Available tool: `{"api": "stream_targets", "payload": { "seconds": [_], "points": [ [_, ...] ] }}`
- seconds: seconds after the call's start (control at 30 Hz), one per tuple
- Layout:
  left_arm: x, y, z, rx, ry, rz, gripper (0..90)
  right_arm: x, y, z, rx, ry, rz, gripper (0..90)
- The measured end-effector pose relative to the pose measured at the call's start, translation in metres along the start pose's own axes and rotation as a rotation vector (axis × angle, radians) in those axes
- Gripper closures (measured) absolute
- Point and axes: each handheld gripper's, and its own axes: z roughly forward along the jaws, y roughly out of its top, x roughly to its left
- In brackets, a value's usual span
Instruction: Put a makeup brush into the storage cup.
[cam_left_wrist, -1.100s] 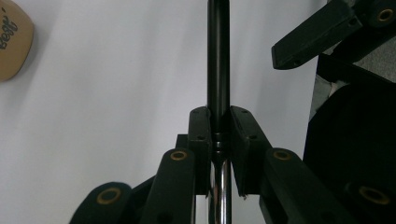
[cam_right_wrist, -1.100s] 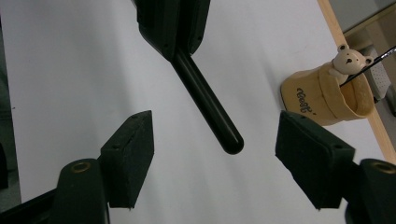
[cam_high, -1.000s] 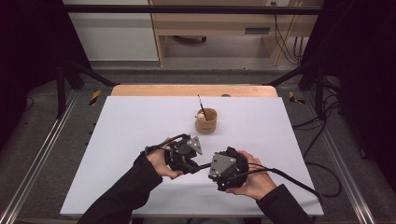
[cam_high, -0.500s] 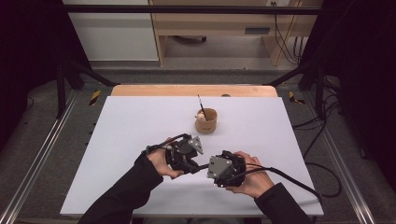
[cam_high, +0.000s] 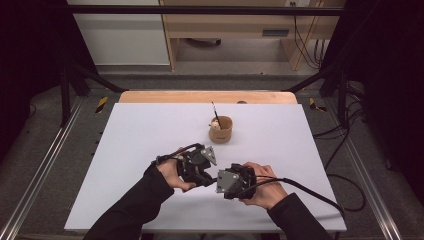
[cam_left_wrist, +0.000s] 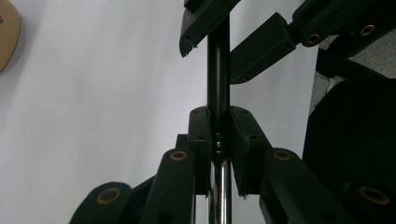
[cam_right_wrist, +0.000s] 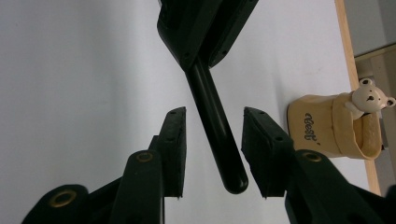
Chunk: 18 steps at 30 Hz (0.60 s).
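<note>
Pinching a slim black pen (cam_left_wrist: 218, 70) between its pads, the left gripper (cam_high: 196, 165) sits low over the white table (cam_high: 140, 145), near the person's edge and a little left of centre. In the left gripper view the two black jaws are pressed tight on the pen where its dark barrel meets a shiny metal section, and the barrel runs straight up between them toward the other gripper.

The right gripper (cam_high: 227, 181) faces it from just beside, the two tools almost nose to nose. Its jaws have just been closing, yet in the right gripper view they stand spread on either side of the pen's rounded free end (cam_right_wrist: 219, 135), with a clear gap on each side (the pads are not pressing on it). The pen slants down from the left gripper's jaws at the top of that view and ends between the right gripper's pads.

Farther back on the table, well apart from both hands, stands a small tan holder (cam_high: 221, 130) with a little bear figure on its rim and dark lettering on its side; a thin dark stick (cam_high: 215, 113) leans out of it. Black cables trail from each gripper, the right one curving off across the table toward its right edge.
</note>
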Motion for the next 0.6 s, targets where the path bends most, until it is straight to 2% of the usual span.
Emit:
{"api": "stream_targets", "payload": {
  "seconds": [0.03,0.13,0.27,0.3,0.47,0.6],
  "points": [
    [-0.0001,-0.0004,0.0002,-0.002,0.000,-0.001,78.9,-0.0001,0.0001,0.0007,0.001,0.002,-0.011,61.9],
    [-0.0002,-0.0009,-0.0004,-0.009,-0.005,-0.003,79.0,0.0010,0.0009,0.0026,0.003,0.004,-0.007,63.8],
    [-0.0004,-0.0008,0.0001,-0.005,-0.009,-0.001,79.0,0.0006,0.0004,0.0050,0.008,0.009,-0.036,67.6],
    [0.0002,-0.0008,-0.0002,0.003,-0.007,0.010,79.0,0.0012,0.0008,0.0053,0.011,0.008,-0.032,68.3],
    [-0.0012,-0.0003,0.0015,0.004,-0.010,0.013,79.0,0.0018,0.0008,0.0069,0.011,0.010,-0.050,72.0],
    [-0.0010,-0.0007,0.0014,0.002,-0.012,0.014,79.0,0.0029,0.0008,0.0072,0.011,0.014,-0.048,73.1]
  ]
}}
